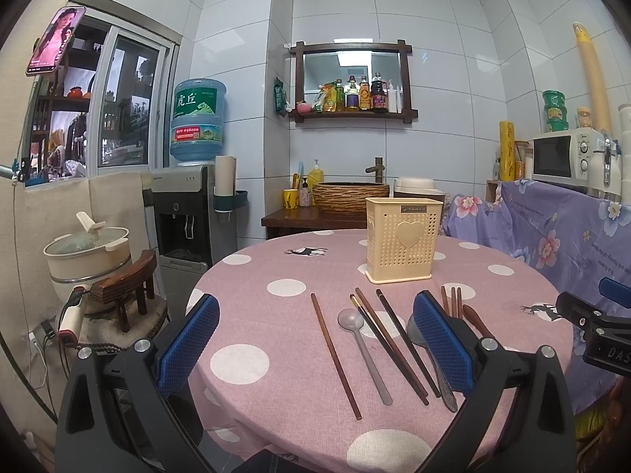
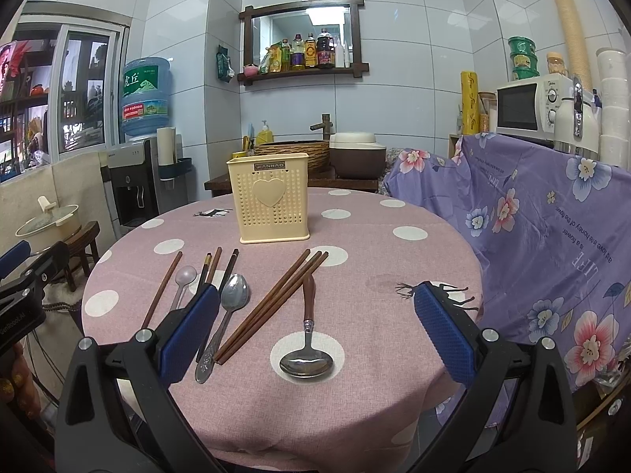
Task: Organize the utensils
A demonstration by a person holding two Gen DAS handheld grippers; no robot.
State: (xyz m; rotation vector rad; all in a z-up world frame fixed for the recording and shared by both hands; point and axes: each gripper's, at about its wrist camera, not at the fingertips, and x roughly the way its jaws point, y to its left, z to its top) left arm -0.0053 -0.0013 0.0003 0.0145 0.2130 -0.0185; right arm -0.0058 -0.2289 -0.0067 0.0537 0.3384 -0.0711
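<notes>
Seven chopsticks [image 2: 276, 302], three spoons [image 2: 307, 362], one holder [image 2: 272, 205]

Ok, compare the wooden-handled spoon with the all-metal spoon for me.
The wooden-handled spoon has a wide, rounded bowl that faces the camera; the all-metal spoon has a narrower, oval bowl that points away toward the holder. One has a brown wood grip, the other a patterned metal handle. Both lie flat on the tablecloth, untouched.

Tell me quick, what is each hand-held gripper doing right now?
Left hand-held gripper: open, holding nothing, above the table.
Right hand-held gripper: open, holding nothing.
</notes>
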